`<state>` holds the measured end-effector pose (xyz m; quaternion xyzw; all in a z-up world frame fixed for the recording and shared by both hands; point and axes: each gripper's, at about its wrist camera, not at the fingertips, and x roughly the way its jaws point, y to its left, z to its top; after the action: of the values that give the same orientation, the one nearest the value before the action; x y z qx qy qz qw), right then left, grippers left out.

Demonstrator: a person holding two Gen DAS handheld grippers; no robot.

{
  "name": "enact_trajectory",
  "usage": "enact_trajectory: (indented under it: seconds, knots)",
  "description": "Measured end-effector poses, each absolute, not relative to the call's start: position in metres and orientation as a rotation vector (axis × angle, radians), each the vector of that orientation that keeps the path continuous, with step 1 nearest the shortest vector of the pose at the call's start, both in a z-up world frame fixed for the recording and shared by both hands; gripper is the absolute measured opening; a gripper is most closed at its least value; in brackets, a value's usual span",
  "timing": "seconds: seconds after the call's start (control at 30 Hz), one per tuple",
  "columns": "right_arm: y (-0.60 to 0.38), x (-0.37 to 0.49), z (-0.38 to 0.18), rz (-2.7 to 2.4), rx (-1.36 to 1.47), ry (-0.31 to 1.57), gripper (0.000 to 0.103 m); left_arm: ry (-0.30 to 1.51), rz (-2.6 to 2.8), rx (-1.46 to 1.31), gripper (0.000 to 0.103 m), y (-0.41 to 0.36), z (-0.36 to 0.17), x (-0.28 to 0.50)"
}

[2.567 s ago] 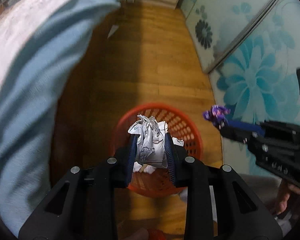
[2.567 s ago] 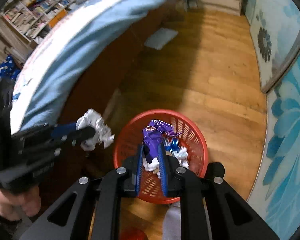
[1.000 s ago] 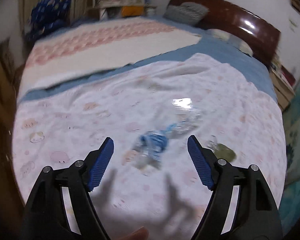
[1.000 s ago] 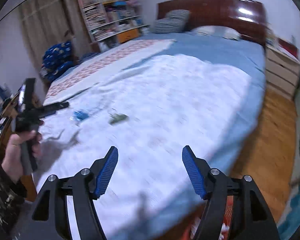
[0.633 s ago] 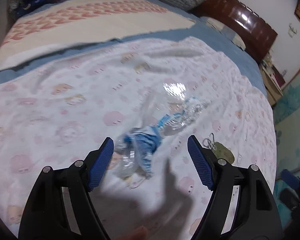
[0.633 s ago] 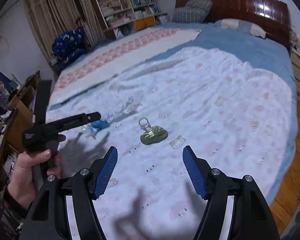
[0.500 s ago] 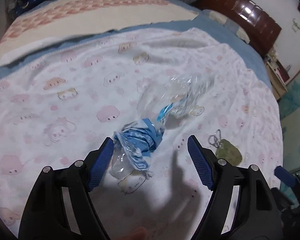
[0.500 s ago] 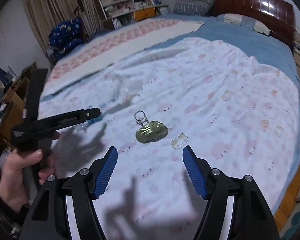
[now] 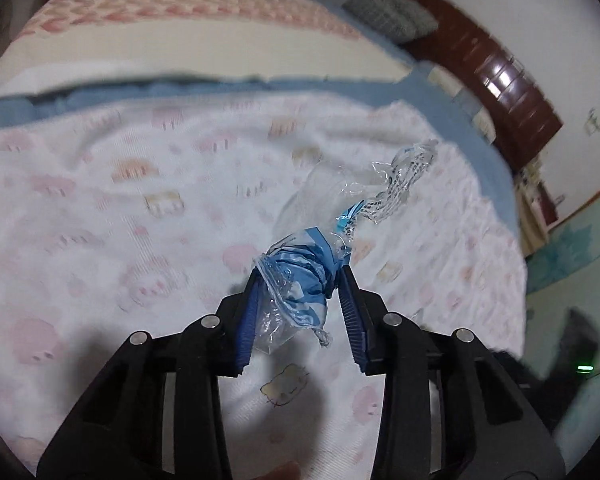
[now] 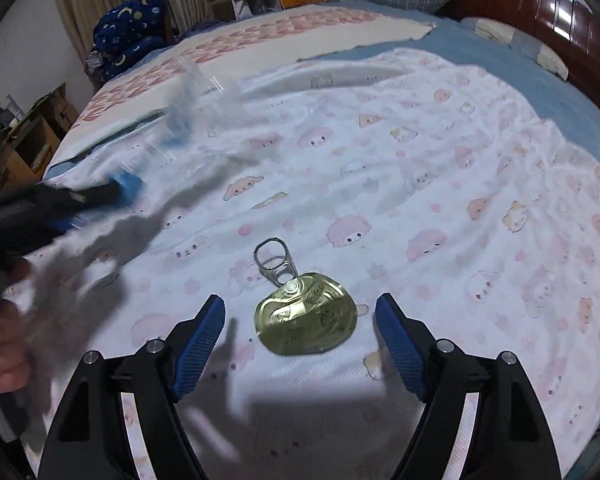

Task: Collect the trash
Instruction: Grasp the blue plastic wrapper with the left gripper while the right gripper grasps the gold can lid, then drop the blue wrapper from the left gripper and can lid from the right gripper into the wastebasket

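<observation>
Left gripper (image 9: 300,292) closing around crumpled plastic wrapper (image 9: 300,276); right gripper (image 10: 300,336), jaws opening, should straddle the can lid (image 10: 306,318) squarely on the bed (image 10: 460,160).

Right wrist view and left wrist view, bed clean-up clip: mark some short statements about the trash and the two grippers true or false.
1. A can lid with a pull ring lies on the bedspread. True.
2. The right gripper is clamped on the lid. False: its fingers stand apart on either side of it and are opening; the lid lies untouched.
3. A crumpled blue and clear plastic wrapper sits between the fingers of the left gripper. True; they are closing on it.
4. The wrapper is in a red basket. False: it is over the bedspread, and no basket shows.
5. The bedspread is plain dark green. False: it is white with pink cartoon prints.
</observation>
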<state>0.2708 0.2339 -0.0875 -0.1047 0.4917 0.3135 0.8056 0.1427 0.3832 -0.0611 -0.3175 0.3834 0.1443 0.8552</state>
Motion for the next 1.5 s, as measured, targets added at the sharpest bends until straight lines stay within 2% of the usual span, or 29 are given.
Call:
enact_trajectory:
  seconds: [0.2, 0.27, 0.3, 0.63, 0.93, 1.07, 1.27, 1.4, 1.5]
  knots:
    - [0.244, 0.283, -0.109, 0.652, -0.235, 1.114, 0.075, 0.685, 0.315, -0.678, 0.038, 0.395, -0.031, 0.125]
    - [0.243, 0.286, -0.11, 0.645, -0.222, 1.118, 0.061, 0.684, 0.308, -0.676, 0.038, 0.394, -0.029, 0.126]
    - [0.242, 0.287, -0.11, 0.642, -0.212, 1.119, 0.058, 0.687, 0.303, -0.67, 0.038, 0.393, -0.029, 0.126]
    - [0.229, 0.286, -0.1, 0.66, -0.132, 1.118, 0.058, 0.664, 0.26, -0.543, 0.039, 0.366, -0.01, 0.133]
    - [0.171, 0.252, -0.041, 0.656, -0.101, 1.025, 0.058, 0.66, 0.243, -0.483, 0.039, 0.335, 0.011, 0.137]
    - [0.115, 0.23, -0.002, 0.619, -0.106, 0.968, 0.058, 0.644, 0.203, -0.392, 0.039, 0.289, 0.036, 0.14]
    - [-0.021, 0.179, 0.063, 0.499, -0.032, 0.876, 0.058, 0.641, 0.106, -0.269, 0.039, 0.201, 0.056, 0.15]
    - [-0.109, 0.137, 0.077, 0.378, 0.01, 0.855, 0.058, 0.712, -0.061, -0.215, 0.039, 0.114, 0.043, 0.161]
    - [-0.161, 0.112, 0.062, 0.29, 0.036, 0.873, 0.058, 0.819, -0.186, -0.18, 0.039, 0.046, 0.015, 0.162]
